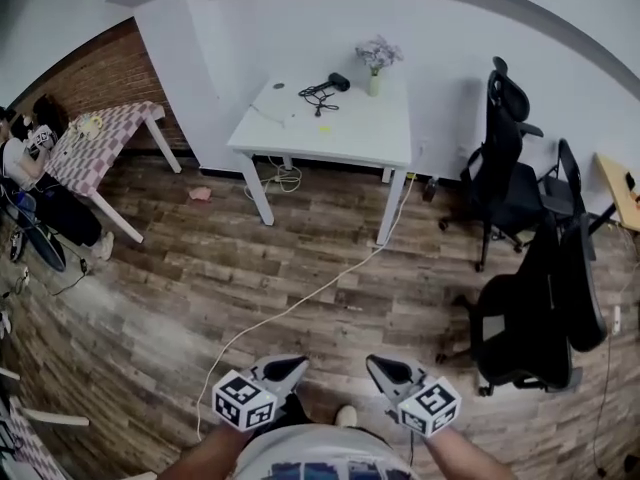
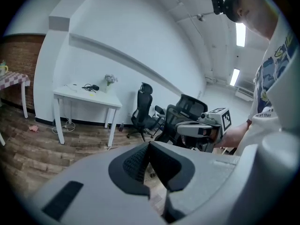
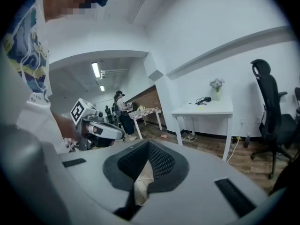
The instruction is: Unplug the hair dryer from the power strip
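Observation:
The black hair dryer (image 1: 339,81) lies on a white table (image 1: 360,133) far across the room, its dark cord (image 1: 319,96) coiled beside it. I cannot make out the power strip at this distance. Both grippers are held low near my body, far from the table. My left gripper (image 1: 298,365) is shut with nothing in it, and my right gripper (image 1: 376,362) is shut and empty too. In the left gripper view the left gripper (image 2: 149,145) points toward the table (image 2: 75,96) and hair dryer (image 2: 95,87). In the right gripper view the right gripper (image 3: 148,144) faces the table (image 3: 211,110) with the dryer (image 3: 206,99).
A vase of flowers (image 1: 376,65) stands by the dryer. A pale cable (image 1: 300,304) runs over the wood floor to the table. Black office chairs (image 1: 508,173) (image 1: 540,318) stand at right. At left, people (image 1: 28,146) sit by a checkered table (image 1: 100,140).

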A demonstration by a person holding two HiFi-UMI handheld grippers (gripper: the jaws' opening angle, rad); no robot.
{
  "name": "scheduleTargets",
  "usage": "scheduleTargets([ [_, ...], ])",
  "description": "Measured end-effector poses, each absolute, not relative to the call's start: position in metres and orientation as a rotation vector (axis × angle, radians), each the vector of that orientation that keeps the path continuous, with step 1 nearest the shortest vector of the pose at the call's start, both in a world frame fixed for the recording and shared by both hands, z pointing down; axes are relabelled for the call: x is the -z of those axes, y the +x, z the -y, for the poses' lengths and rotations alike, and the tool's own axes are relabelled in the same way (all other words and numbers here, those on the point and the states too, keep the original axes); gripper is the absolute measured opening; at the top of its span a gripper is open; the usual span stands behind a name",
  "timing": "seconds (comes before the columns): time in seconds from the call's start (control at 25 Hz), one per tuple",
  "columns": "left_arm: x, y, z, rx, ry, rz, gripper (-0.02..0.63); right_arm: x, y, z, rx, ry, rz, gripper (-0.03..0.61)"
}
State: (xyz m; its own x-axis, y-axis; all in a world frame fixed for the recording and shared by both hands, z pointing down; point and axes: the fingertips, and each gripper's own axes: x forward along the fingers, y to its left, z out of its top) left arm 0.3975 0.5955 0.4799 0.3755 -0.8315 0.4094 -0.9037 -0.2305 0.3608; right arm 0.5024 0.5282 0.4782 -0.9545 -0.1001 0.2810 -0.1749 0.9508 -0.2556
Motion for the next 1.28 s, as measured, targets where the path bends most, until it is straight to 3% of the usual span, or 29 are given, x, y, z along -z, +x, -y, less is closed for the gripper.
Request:
scheduleTargets([
  [0.36,-0.473,0.274,-0.570,-0.102,2.126,1.480,0.002,-0.465,0.384,-0.501,-0.406,0.264,2.822,0.000],
  [0.48,-0.475,0.229,-0.572,-0.103,2.137,1.484,0.002,-0.465,0.336,-0.506,-0.370,0.253,2.810,0.031],
  [0.76,-0.487,0.140,-0.576,-0.096,2.143,1.483,0.002,-0.470,0.247,-0.509,-0.348,0.270,2.782,0.018],
  [1.28,-0.500,0.083,-0.493,-0.106,2.132,1.473,0.002,-0.484,0.190,-0.433,-0.341,0.266,2.755,0.014],
])
